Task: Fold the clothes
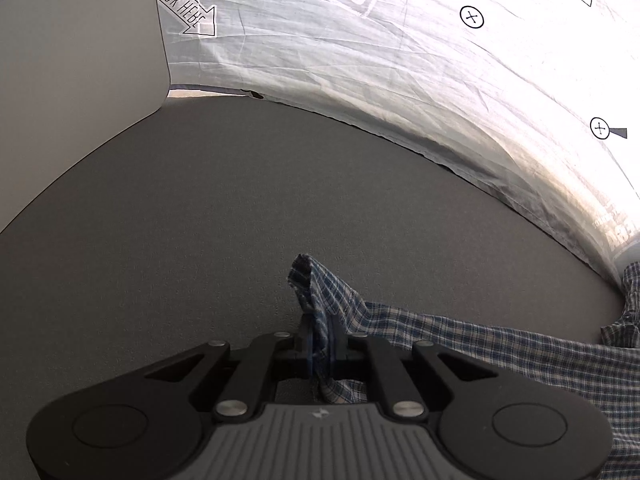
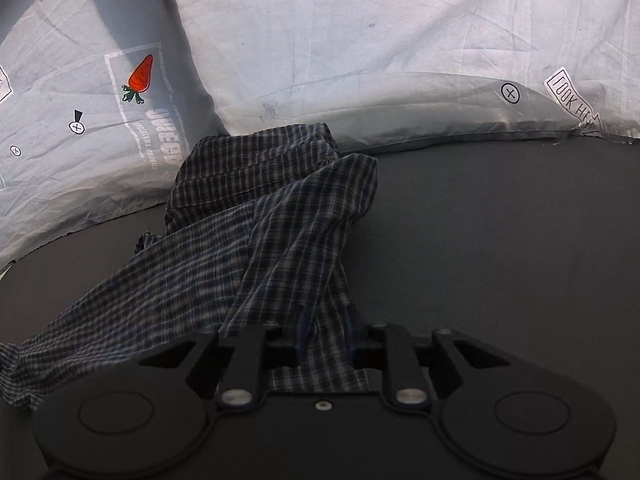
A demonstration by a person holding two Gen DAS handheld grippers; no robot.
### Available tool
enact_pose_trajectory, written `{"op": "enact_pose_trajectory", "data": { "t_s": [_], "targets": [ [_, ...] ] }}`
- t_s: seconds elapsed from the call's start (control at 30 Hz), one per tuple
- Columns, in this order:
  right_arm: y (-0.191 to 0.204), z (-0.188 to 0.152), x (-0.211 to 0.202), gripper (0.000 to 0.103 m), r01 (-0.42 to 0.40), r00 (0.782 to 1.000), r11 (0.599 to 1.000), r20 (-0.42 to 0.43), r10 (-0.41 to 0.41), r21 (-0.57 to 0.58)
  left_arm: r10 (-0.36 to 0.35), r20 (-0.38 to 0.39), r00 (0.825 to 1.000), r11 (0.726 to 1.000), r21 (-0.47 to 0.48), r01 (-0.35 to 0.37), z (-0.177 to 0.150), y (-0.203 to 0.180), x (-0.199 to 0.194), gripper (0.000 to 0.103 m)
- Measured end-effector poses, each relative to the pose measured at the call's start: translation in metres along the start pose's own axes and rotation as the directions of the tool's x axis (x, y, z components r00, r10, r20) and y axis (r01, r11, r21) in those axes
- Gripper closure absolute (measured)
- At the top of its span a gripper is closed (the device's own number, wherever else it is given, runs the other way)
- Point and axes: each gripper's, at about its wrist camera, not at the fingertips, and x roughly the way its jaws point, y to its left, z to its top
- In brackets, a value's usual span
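**Both claws pinching the checked shirt**

I see my left gripper (image 1: 320,344) pressed together on a bunched corner of the checked shirt (image 1: 500,356), which trails off toward 3 o'clock over the grey table (image 1: 200,220). My right gripper (image 2: 325,336) pinches a wider fold; the shirt (image 2: 256,232) stretches to 11 o'clock, reaching the white printed sheet (image 2: 360,40).

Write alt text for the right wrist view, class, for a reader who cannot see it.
The right gripper has a fold of the blue checked garment between its fingers, the cloth spreading away over a dark grey surface. Behind lies a pale printed sheet with a carrot picture.
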Motion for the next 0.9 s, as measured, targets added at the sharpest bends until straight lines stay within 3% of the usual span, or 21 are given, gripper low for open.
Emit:
{"op": "enact_pose_trajectory", "data": {
  "t_s": [0.07,0.17,0.33,0.5,0.63,0.7,0.73,0.77,0.87,0.9],
  "targets": [
    [0.004,-0.025,-0.009,0.099,0.006,1.000,1.000,-0.018,-0.006,-0.028,-0.014,0.011,1.000,1.000,0.008,0.014,-0.002,-0.002,-0.008,0.096],
    [0.001,-0.052,-0.022,0.099,0.008,1.000,1.000,-0.011,-0.008,-0.006,-0.053,0.023,0.998,0.998,0.017,0.052,-0.006,-0.006,-0.023,0.097],
    [-0.011,-0.075,-0.049,0.099,-0.029,0.998,0.997,-0.050,0.032,0.072,-0.174,0.013,0.985,0.985,0.013,0.173,-0.020,-0.022,-0.047,0.097],
    [-0.020,-0.085,-0.071,0.099,-0.040,0.997,0.990,-0.053,0.047,0.134,-0.299,-0.045,0.953,0.950,0.084,0.302,-0.062,-0.065,-0.070,0.097],
    [-0.021,-0.093,-0.083,0.099,-0.063,0.996,0.984,-0.052,0.073,0.164,-0.377,-0.158,0.913,0.900,0.169,0.401,-0.109,-0.106,-0.077,0.097],
    [-0.019,-0.095,-0.088,0.098,-0.078,0.995,0.984,-0.052,0.087,0.162,-0.377,-0.244,0.894,0.878,0.213,0.429,-0.132,-0.123,-0.076,0.092],
    [-0.018,-0.096,-0.091,0.097,-0.085,0.994,0.983,-0.054,0.095,0.161,-0.363,-0.285,0.887,0.872,0.233,0.431,-0.144,-0.130,-0.075,0.086],
    [-0.018,-0.098,-0.093,0.096,-0.092,0.993,0.983,-0.056,0.102,0.160,-0.347,-0.314,0.884,0.866,0.254,0.431,-0.153,-0.135,-0.073,0.073],
    [-0.016,-0.101,-0.097,0.090,-0.115,0.990,0.979,-0.061,0.126,0.168,-0.292,-0.345,0.892,0.865,0.304,0.400,-0.172,-0.139,-0.077,0.050],
    [-0.015,-0.103,-0.099,0.088,-0.123,0.989,0.978,-0.061,0.135,0.169,-0.275,-0.357,0.893,0.869,0.306,0.390,-0.174,-0.138,-0.077,0.047]
  ]
}}
